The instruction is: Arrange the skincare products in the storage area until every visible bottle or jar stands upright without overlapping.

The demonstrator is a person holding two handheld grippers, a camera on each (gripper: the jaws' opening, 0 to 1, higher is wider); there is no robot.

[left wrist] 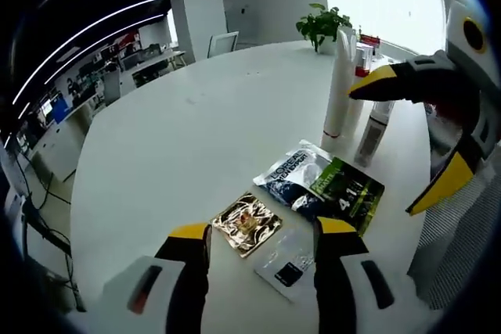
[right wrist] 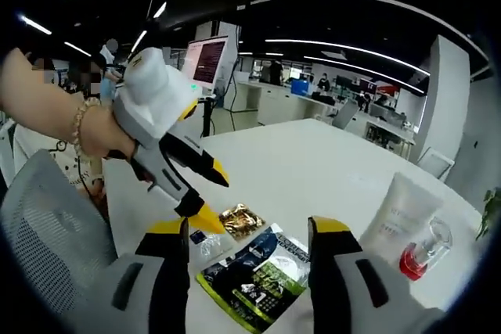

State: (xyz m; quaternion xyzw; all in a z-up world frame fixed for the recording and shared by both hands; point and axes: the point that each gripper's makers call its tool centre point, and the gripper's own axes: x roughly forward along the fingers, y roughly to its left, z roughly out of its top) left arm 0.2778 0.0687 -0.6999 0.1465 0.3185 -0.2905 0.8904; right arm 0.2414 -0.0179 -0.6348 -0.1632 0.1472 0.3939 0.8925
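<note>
"L'ORÉAL" on blue sachet, "4 1" on green sachet

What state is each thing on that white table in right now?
White tube: standing upright.
Grey bottle: upright beside the tube.
Gold sachet: lying flat.
Dark L'Oreal sachet: flat, overlapped by the green sachet.
Clear sachet: flat.
Left tongs: open, empty.
Right tongs: open, empty.

The round white table carried three flat sachets near its edge, gold, clear and dark green-blue, with a white tube, upright bottles and a potted plant farther off.
</note>
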